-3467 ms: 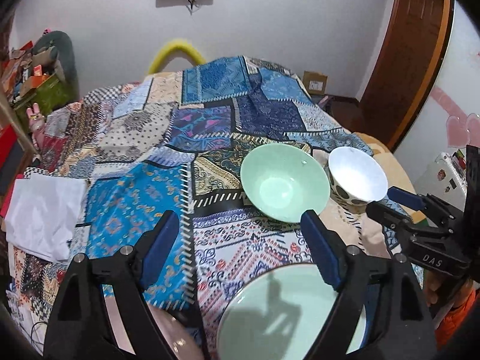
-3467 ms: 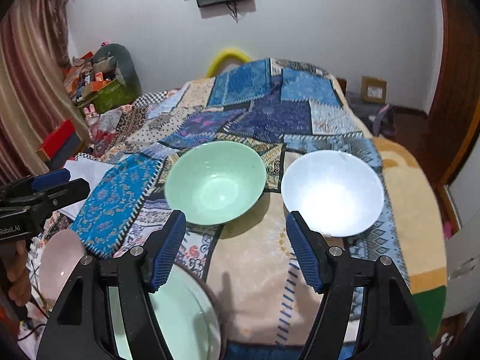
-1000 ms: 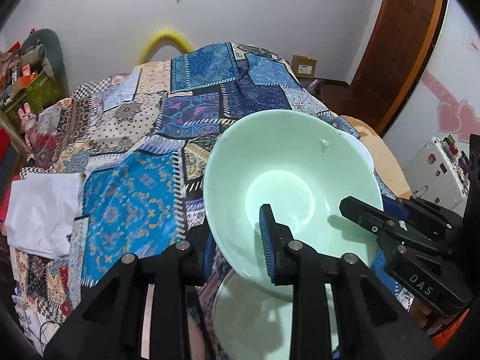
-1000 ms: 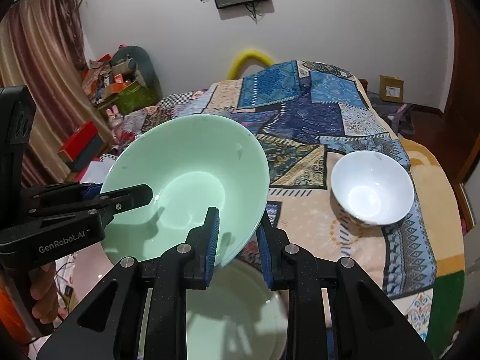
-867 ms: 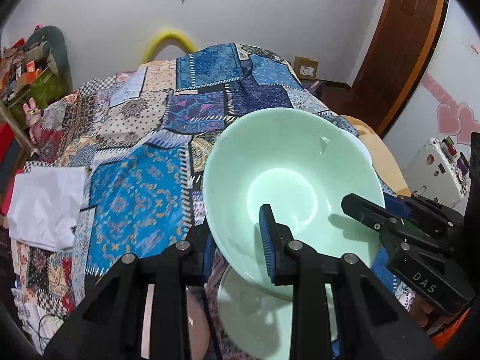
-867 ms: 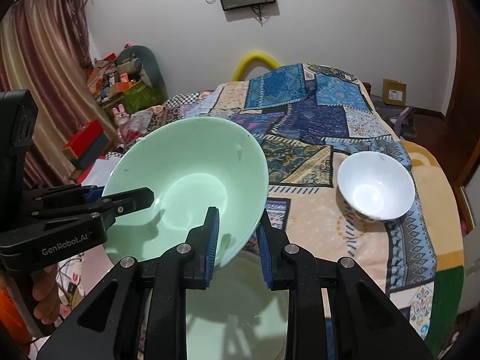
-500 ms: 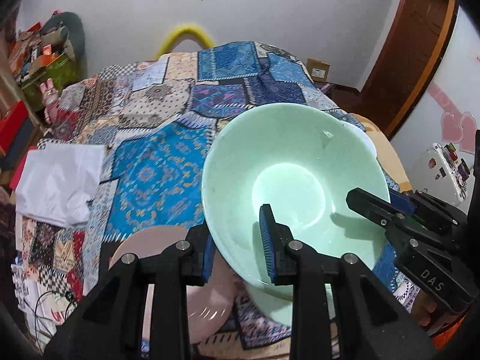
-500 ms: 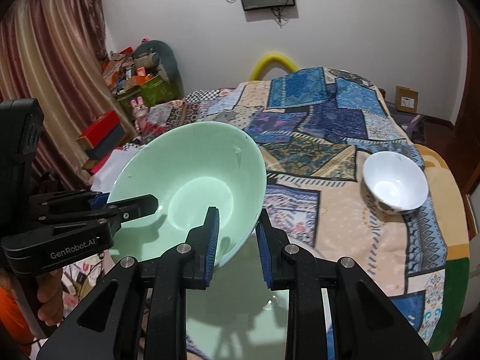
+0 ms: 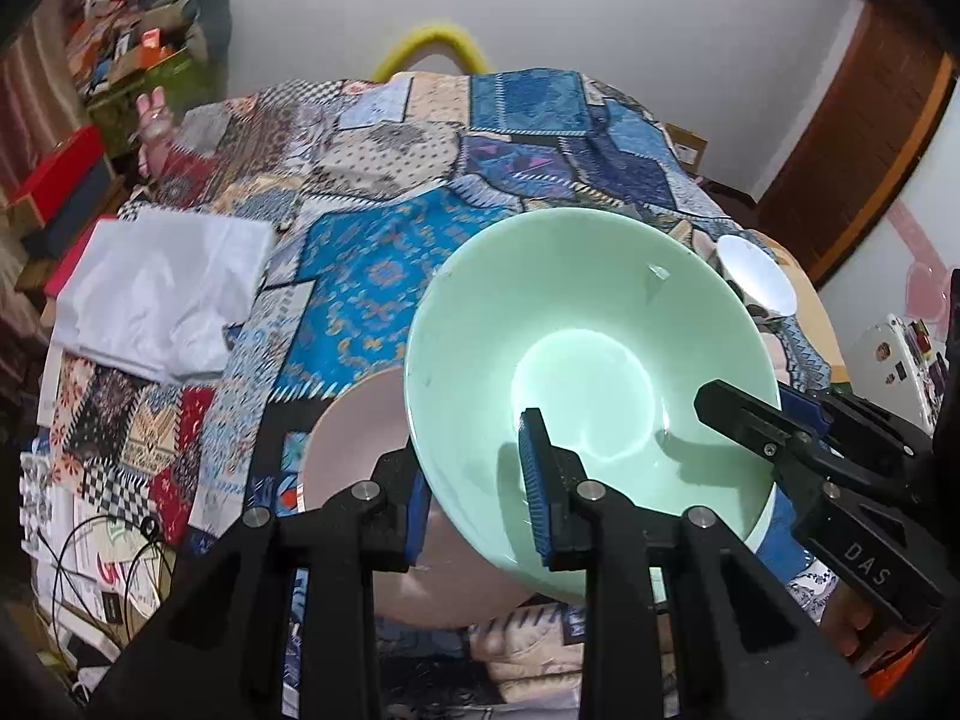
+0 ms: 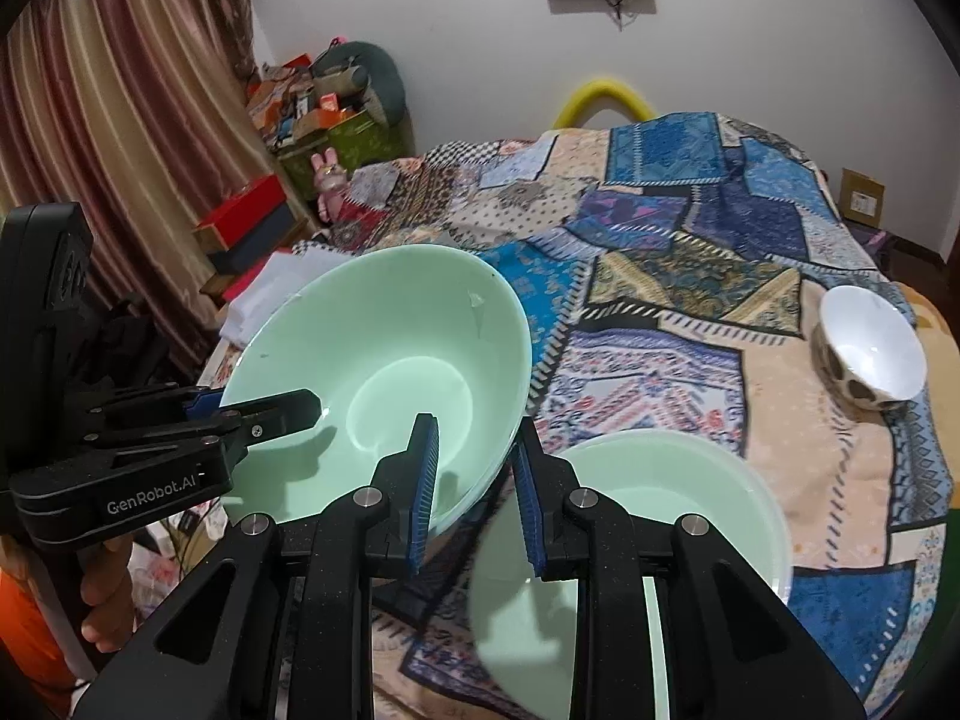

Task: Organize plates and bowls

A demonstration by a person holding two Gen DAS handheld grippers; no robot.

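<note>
A large pale green bowl (image 9: 576,360) is held in the air, tilted, by both grippers. My left gripper (image 9: 474,492) is shut on its near-left rim. My right gripper (image 10: 474,492) is shut on its near-right rim, and the bowl also shows in the right wrist view (image 10: 384,372). Below it in the left wrist view lies a pink plate (image 9: 354,432), partly hidden by the bowl. A pale green plate (image 10: 660,516) lies on the quilt just right of the right gripper. A small white bowl (image 10: 870,354) stands further right; it also shows in the left wrist view (image 9: 756,276).
A patchwork quilt (image 9: 372,276) covers the bed. A folded white cloth (image 9: 162,294) lies at its left edge. Red boxes (image 10: 246,216), clutter and a curtain (image 10: 120,120) stand to the left. A wooden door (image 9: 864,120) is at the right.
Both grippers have carried the green bowl leftwards and up. The pink plate is now under it, and the green plate and white bowl have slid to the right in view.
</note>
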